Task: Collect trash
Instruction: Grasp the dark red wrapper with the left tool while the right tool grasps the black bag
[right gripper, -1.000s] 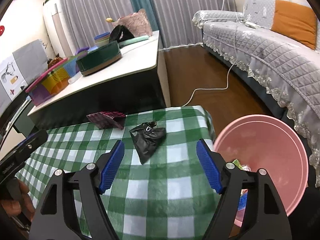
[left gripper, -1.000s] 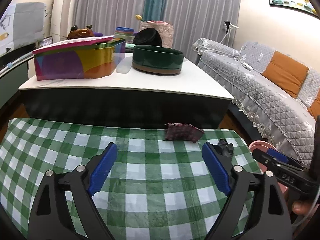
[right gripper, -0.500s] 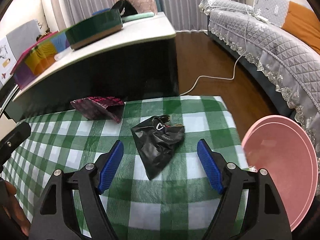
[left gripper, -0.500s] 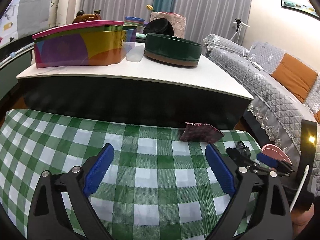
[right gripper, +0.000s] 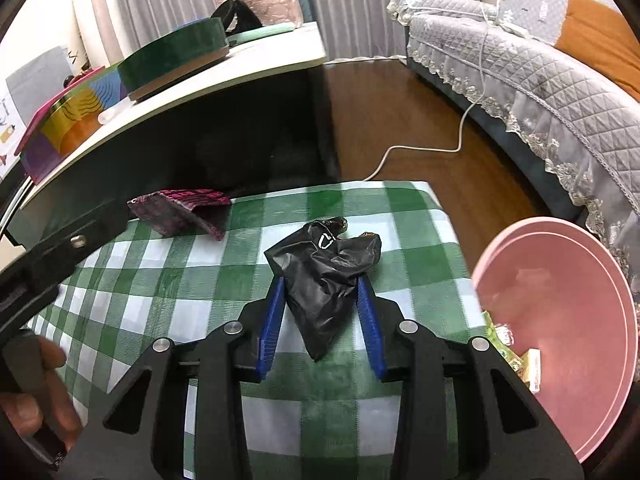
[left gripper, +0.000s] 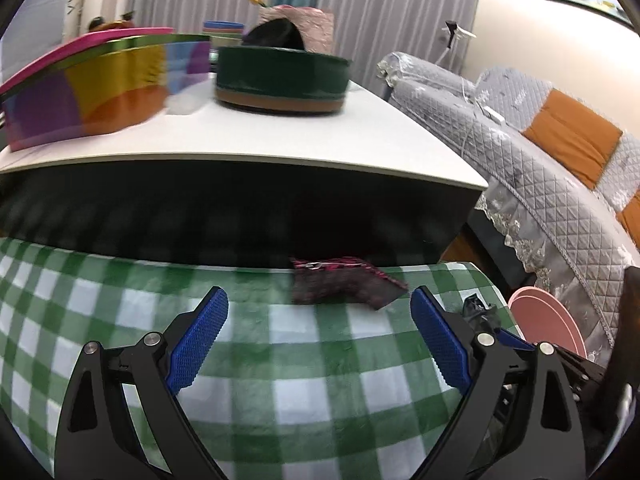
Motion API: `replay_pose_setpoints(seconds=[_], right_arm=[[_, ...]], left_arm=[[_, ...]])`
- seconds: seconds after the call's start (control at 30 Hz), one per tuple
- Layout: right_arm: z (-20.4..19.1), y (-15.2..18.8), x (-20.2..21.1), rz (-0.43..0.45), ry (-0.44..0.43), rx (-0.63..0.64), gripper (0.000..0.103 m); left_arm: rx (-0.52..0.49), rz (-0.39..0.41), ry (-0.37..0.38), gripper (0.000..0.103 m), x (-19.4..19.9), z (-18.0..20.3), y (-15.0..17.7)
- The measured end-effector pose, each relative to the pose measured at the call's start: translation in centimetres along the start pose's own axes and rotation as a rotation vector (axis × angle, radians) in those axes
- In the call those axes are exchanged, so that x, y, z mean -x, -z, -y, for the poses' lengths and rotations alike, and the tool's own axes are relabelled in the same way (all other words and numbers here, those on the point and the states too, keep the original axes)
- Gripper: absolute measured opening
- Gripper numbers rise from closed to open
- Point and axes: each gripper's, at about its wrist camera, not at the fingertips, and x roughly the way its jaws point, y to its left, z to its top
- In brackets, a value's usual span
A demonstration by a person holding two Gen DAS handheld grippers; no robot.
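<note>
While the left tongs [left gripper: 319, 334] stand wide with nothing between their blue pads [left gripper: 196, 342], the left wrist view shows the maroon patterned pouch [left gripper: 344, 284] lying flat at the far edge of the green checked bench [left gripper: 280, 400], at twelve o'clock from the tips, its long axis running from nine to three o'clock. A second ago it sat smaller and farther off; now it is near and blurred. The pink bin [left gripper: 548, 320] peeks in at three o'clock.

In the right wrist view, the right tongs [right gripper: 322, 316] are closing around the crumpled black plastic bag [right gripper: 324, 272], which lies on the checked cloth [right gripper: 160, 280] with its long axis from twelve to six o'clock, narrow tail pointing to six. The pads sit close along both sides; whether they press is unclear. Earlier they stood wide apart, short of the bag. The pouch [right gripper: 180, 210] lies at ten o'clock, and the pink bin [right gripper: 560, 320] holds scraps at three o'clock.
</note>
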Motion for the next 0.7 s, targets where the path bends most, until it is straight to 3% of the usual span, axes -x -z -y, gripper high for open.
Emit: replay_pose_setpoints(seconds=[0.47,0.57,0.7], right_arm=[[1.0,0.3,0.3,-0.004,-0.010,-0.025,0.037],[1.0,0.3,0.3,-0.005,-0.012,-0.022,0.037],[1.2,0.2,0.5,-0.002,-0.014,-0.031,0.037]], left_arm=[[-0.044,-0.087,-0.036,0.089,-4.6,2.7,-1.0],[-0.036,-0.102,-0.046,0.074,-4.9,2.6,-1.1],[-0.035,-0.096,-0.055,0.073,-4.3,2.1,-0.9]])
